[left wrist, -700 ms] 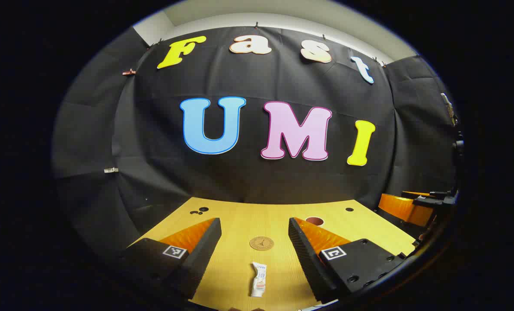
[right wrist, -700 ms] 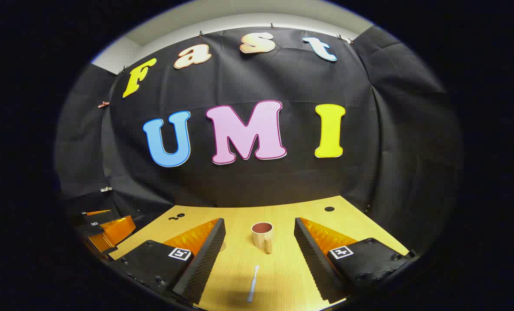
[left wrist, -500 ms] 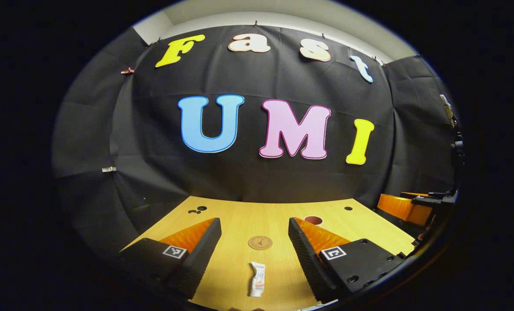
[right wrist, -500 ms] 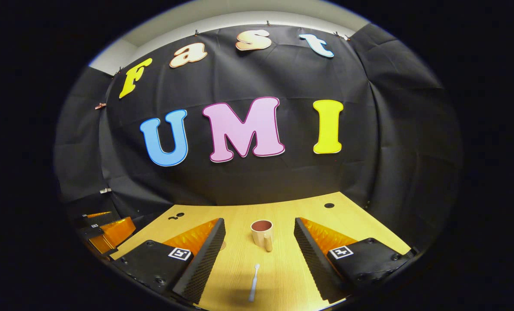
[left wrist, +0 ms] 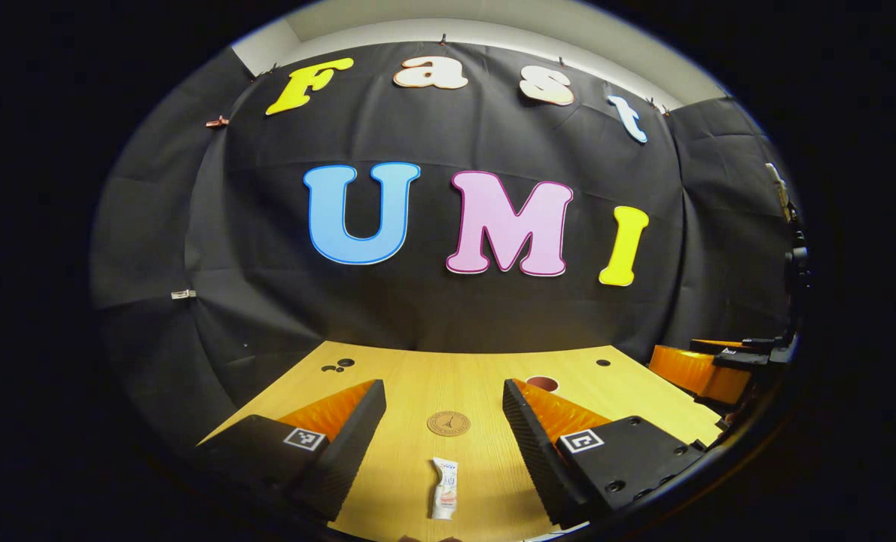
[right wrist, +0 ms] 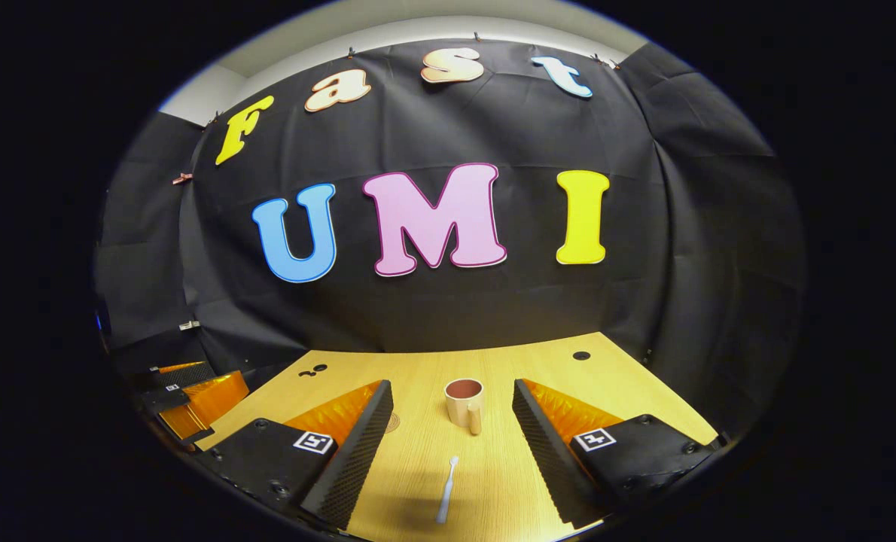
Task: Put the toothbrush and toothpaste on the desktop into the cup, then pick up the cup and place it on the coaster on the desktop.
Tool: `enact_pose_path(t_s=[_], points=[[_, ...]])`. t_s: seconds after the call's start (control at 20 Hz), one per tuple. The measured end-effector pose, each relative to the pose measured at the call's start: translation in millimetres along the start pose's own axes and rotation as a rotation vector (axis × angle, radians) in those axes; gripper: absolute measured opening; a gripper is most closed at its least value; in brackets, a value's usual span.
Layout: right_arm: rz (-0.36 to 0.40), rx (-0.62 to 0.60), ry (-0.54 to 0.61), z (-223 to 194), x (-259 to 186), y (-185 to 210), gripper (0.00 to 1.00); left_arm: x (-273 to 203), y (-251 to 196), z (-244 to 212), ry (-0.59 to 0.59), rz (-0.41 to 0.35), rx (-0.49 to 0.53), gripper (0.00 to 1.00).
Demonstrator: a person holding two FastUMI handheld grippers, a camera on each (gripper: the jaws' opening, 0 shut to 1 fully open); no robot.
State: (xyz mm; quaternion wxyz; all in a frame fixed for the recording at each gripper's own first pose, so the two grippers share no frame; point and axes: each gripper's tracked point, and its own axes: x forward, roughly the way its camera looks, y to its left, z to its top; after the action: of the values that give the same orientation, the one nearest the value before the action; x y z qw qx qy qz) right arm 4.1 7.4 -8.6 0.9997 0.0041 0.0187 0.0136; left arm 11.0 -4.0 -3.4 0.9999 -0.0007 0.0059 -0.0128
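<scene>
On the bench (left wrist: 410, 376) before my left claw (left wrist: 443, 429) lies the toothpaste (left wrist: 444, 488), the coaster (left wrist: 448, 423) behind it. Before my right claw (right wrist: 452, 433) lies the toothbrush (right wrist: 446, 479), the cup (right wrist: 464, 402) behind it.

beige cup (right wrist: 463, 402) dark red inside, white toothbrush (right wrist: 446, 489), brown coaster (left wrist: 449, 423)

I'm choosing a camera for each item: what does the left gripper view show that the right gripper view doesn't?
Left gripper view: a white toothpaste tube lying flat, the round brown coaster whole beyond it. Right gripper view: a white toothbrush lying flat, the beige cup whole beyond it. Shared: the wooden desktop, plus cup and coaster, each partly hidden in the other view.
</scene>
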Motion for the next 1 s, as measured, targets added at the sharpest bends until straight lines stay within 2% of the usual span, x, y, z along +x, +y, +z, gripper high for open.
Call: enact_pose_path(t_s=[0.55,1.0], points=[[-0.018,-0.02,0.042,-11,1,-5,0.99,0,-2,-16,0.043,-0.004,0.002,0.97],[0.033,-0.021,0.12,-33,11,6,0.99,19,10,-55,0.164,0.025,-0.016,0.98]])
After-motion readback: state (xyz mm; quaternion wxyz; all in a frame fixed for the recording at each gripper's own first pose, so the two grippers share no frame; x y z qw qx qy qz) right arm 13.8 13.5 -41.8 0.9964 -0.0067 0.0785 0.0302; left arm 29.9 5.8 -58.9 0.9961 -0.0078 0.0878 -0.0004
